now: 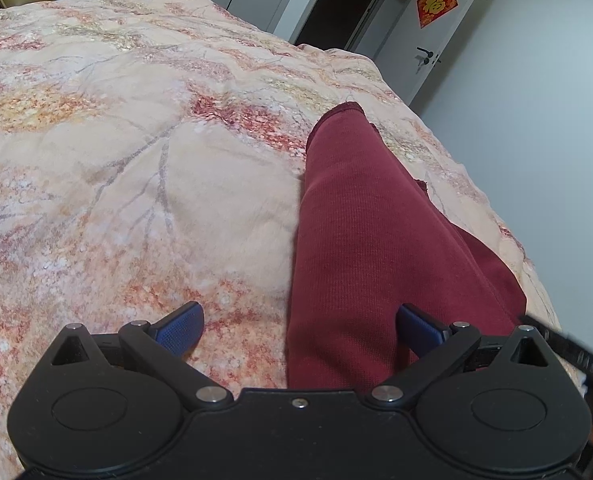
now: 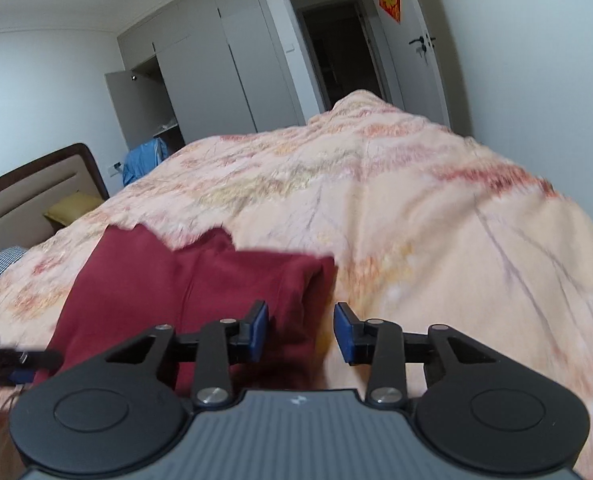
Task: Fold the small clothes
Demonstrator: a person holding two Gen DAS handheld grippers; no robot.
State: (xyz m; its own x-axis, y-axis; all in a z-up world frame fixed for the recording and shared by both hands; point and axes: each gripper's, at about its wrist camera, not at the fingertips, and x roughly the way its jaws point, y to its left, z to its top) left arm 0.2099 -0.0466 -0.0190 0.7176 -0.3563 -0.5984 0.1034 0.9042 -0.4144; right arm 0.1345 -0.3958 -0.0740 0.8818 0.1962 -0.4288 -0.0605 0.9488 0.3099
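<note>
Dark red garment folded into long narrow strip, lying flat on floral quilt near bed's right edge, far end toward foot corner. In right wrist view garment looks layered, folded edge rightward. Left gripper spread wide, empty, straddling strip's near end. Right gripper parted narrower, empty, over garment's right fold. Blue cloth beside bed near wardrobe.
</note>
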